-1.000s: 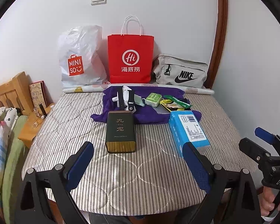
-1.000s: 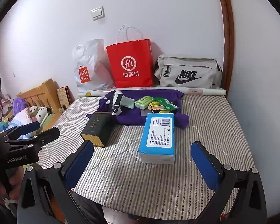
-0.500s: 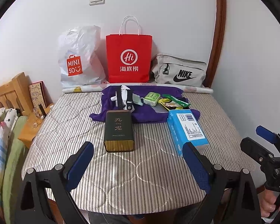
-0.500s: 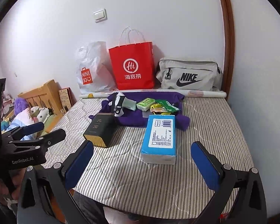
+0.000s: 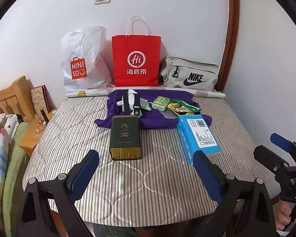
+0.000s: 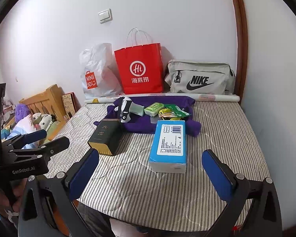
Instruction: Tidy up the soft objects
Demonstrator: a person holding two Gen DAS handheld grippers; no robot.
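Both grippers are hanging over the near edge of the striped surface (image 5: 148, 187) with their blue fingers (image 5: 84, 174) spread wide and holding nothing: the left gripper (image 5: 148, 177) and the right gripper (image 6: 151, 174). The purple cloth (image 5: 154, 120) is lying at the far side with small packets on it. A dark tin (image 5: 125, 136) and a blue tissue pack (image 6: 170, 144) are lying just in front of it.

Blue tissue pack (image 6: 169, 142) lies beside dark tin (image 6: 104, 137).
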